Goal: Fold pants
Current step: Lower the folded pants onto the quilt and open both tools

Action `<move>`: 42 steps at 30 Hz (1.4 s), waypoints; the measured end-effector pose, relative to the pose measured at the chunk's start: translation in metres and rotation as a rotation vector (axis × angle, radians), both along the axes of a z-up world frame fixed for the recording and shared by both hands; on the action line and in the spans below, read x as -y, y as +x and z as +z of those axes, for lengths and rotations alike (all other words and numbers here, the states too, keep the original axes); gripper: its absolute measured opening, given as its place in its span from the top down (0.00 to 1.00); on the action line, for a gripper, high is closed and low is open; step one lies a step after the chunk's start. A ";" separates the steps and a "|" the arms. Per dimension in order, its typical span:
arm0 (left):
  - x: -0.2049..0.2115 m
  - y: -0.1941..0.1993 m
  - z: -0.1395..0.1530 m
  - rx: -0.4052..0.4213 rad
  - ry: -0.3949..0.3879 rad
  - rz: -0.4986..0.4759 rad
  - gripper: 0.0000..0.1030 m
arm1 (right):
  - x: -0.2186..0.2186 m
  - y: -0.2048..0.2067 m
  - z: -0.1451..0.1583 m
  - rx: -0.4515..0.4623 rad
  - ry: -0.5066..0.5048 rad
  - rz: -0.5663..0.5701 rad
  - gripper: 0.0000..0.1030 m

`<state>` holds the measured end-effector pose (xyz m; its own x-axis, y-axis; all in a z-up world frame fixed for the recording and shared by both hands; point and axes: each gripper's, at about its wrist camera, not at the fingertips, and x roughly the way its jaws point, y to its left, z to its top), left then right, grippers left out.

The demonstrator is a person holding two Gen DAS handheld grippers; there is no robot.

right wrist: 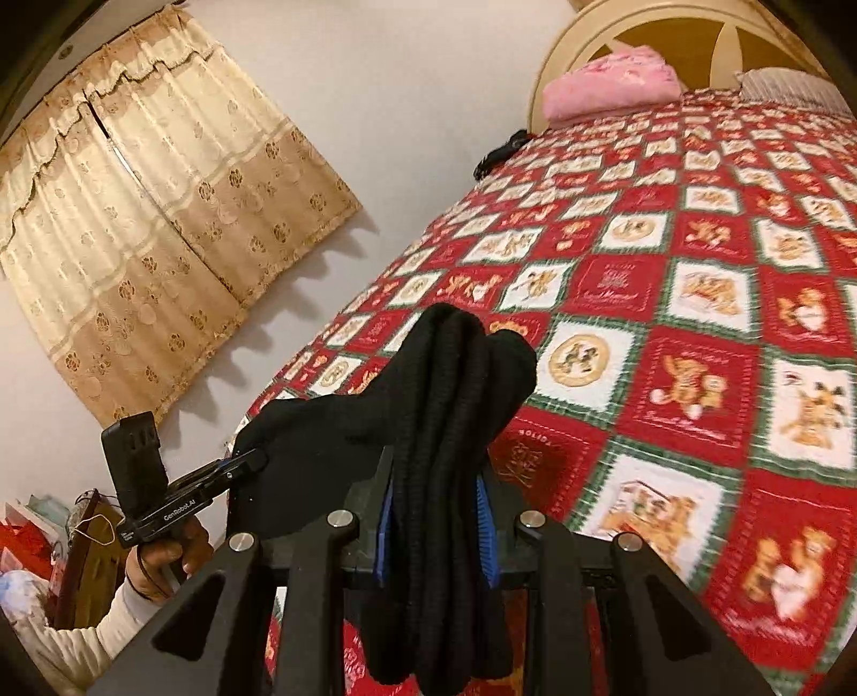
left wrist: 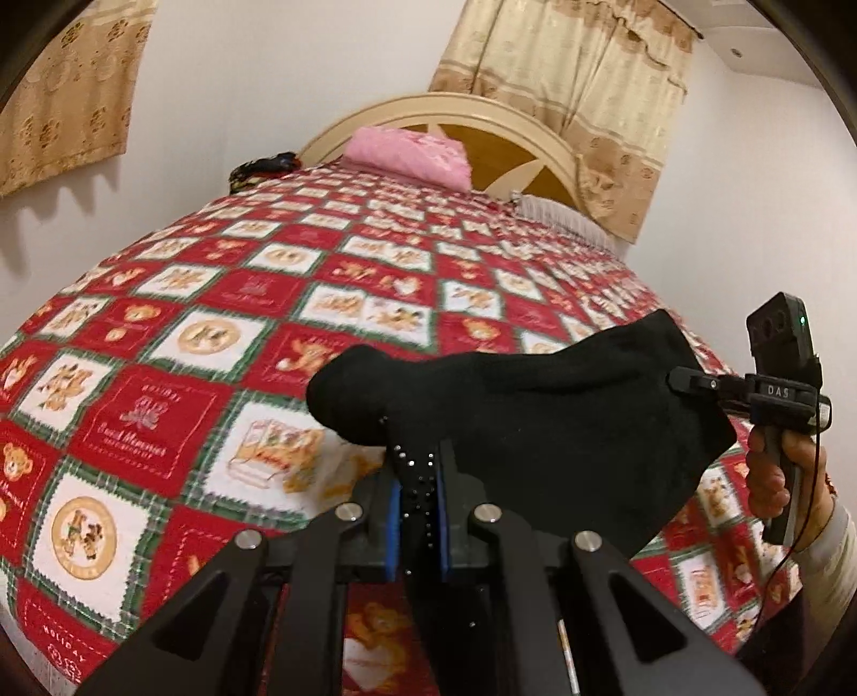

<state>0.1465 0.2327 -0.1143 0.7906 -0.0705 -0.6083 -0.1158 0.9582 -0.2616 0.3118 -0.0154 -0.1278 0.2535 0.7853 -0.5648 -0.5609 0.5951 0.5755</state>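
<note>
While the black pants (left wrist: 535, 407) hang bunched above the quilt (left wrist: 160, 375), the left gripper (left wrist: 416, 514) pinches a studded edge. From the right wrist, the right gripper (right wrist: 436, 508) clamps several thick layers; laying flat and the final fold probably remain.

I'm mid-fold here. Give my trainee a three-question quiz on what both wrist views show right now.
1. True or false: the black pants lie flat on the bedspread.
2. Which gripper holds the pants? A) left gripper only B) right gripper only C) both
3. Fill in: the pillow by the headboard is ____.

Key: 1 false, they hang lifted between the grippers; 2 C, both sets of jaws are shut on fabric; 3 pink.
</note>
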 end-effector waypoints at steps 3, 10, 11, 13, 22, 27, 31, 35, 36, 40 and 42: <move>-0.005 0.001 -0.017 -0.037 0.007 0.007 0.89 | -0.008 0.009 -0.014 -0.031 -0.025 0.006 0.74; -0.002 0.004 -0.039 -0.079 0.043 0.014 0.76 | -0.009 0.028 -0.054 -0.089 -0.119 -0.017 0.70; -0.002 0.003 -0.039 -0.079 0.045 0.016 0.74 | -0.009 0.029 -0.058 -0.091 -0.135 -0.022 0.69; -0.003 0.003 -0.040 -0.085 0.037 0.019 0.72 | -0.008 0.031 -0.064 -0.091 -0.155 -0.037 0.61; -0.015 -0.012 -0.043 -0.094 0.032 0.082 0.45 | 0.007 0.035 -0.065 -0.098 -0.139 -0.096 0.52; -0.021 -0.015 -0.042 -0.095 0.021 0.115 0.39 | 0.018 0.034 -0.067 -0.118 -0.137 -0.124 0.48; -0.016 -0.017 -0.042 -0.096 0.084 0.135 0.35 | 0.021 0.032 -0.069 -0.116 -0.141 -0.143 0.47; -0.016 -0.018 -0.044 -0.115 0.089 0.168 0.29 | 0.018 0.031 -0.072 -0.083 -0.162 -0.151 0.44; -0.014 -0.020 -0.042 -0.116 0.097 0.170 0.29 | 0.017 0.031 -0.071 -0.076 -0.168 -0.153 0.44; -0.006 -0.026 -0.030 -0.102 0.136 0.181 0.29 | 0.015 0.024 -0.062 -0.035 -0.201 -0.175 0.43; -0.004 -0.028 -0.027 -0.092 0.134 0.174 0.29 | 0.017 0.018 -0.055 -0.004 -0.210 -0.197 0.42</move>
